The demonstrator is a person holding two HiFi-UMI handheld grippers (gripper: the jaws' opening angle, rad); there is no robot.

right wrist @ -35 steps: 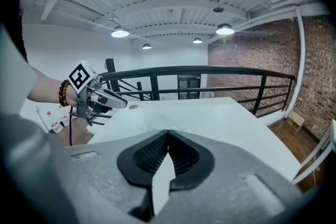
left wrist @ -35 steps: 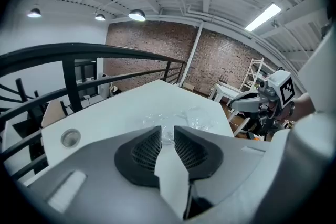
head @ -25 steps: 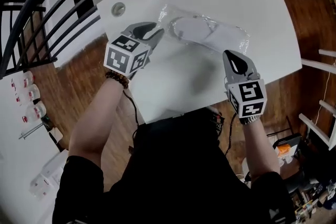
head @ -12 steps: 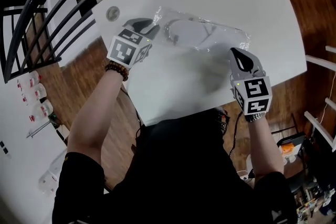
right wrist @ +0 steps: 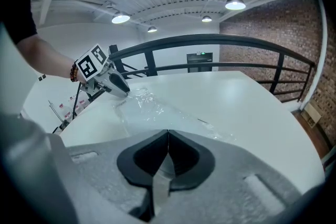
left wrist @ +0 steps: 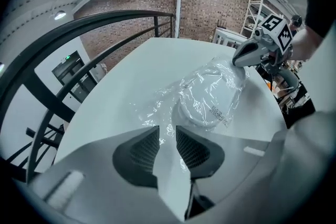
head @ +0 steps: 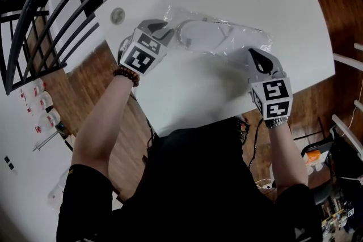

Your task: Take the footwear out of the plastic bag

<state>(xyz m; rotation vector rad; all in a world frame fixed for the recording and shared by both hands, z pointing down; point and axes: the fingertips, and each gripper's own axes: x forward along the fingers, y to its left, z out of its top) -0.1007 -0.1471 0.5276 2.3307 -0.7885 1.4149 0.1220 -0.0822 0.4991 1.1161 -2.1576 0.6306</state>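
- Left gripper [left wrist: 167, 132] narrow, jaws just been closing; plastic bag [left wrist: 212, 84] edge between fingertips, unpinched.
- Right gripper [right wrist: 168, 136] fingers together, empty.
- Step looks like grasping bag; next likely pinch edge, expose footwear [left wrist: 202, 110].

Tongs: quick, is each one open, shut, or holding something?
Left tongs: open, just been closing, bag edge between them, not gripped.
Right tongs: shut, nothing seen pinched.

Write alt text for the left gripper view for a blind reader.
The left hand-held gripper, its jaws apart though just closing, has the crinkled edge of a clear plastic bag between them; the bag holds white footwear on a white table. The right hand-held gripper is at the bag's far end.
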